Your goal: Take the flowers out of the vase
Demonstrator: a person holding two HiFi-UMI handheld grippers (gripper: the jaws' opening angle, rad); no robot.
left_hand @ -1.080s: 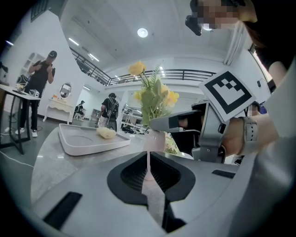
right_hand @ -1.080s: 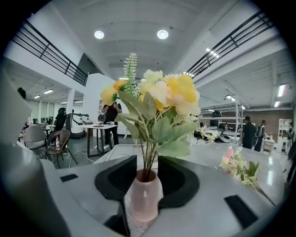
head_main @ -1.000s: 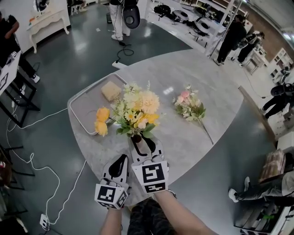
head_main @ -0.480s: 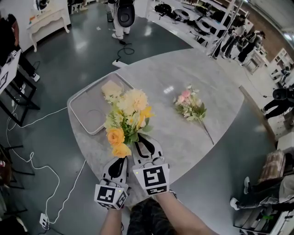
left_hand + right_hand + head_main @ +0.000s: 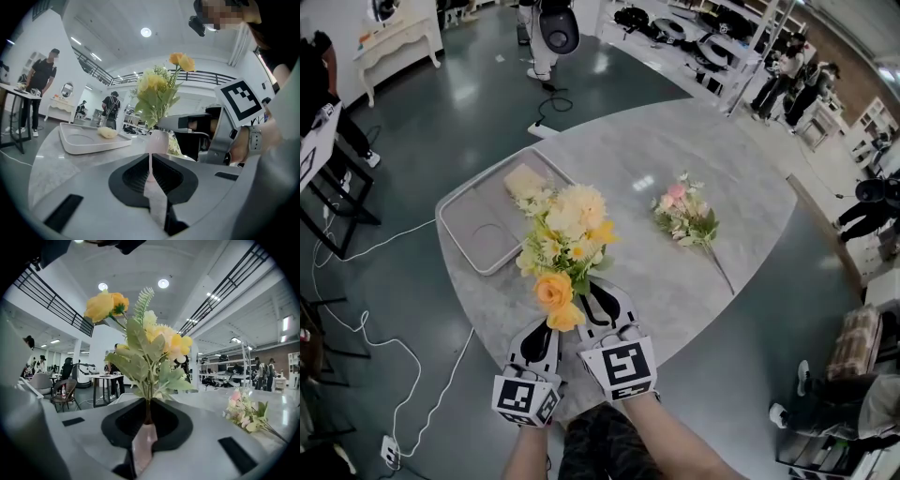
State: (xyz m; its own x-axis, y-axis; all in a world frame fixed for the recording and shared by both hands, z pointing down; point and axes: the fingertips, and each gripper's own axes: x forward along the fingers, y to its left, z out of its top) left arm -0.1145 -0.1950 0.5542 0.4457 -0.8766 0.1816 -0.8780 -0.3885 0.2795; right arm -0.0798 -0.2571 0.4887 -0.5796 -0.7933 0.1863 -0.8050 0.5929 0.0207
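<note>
Grippers first: the right gripper has its jaws pinched on the stems of the flowers, right above the mouth of the pink vase. The left gripper sits low with its jaws pressed together on nothing, tips just short of the vase's body. So the bunch is held, but as far as I can tell the stems are still down in the vase. From the head view the orange blooms hang out over the left gripper.

If it were me, I'd get the left one opened and round the vase body before pulling. Otherwise that light-looking little vase probably just rides up with the stems. Then lift straight along the stems, not sideways, since the neck looks narrow and the leaves could snag on it.

Room-wise, the vase stands near the edge of the table closest to the person, so I wouldn't drag anything back that way. Left of and beyond the vase is the grey tray with a pale yellow lump on it, pretty near. Right of and beyond the vase lies a second pink bunch, well apart, with bare marble between it and the vase. That gap looks like the easy spot to lay these down.
</note>
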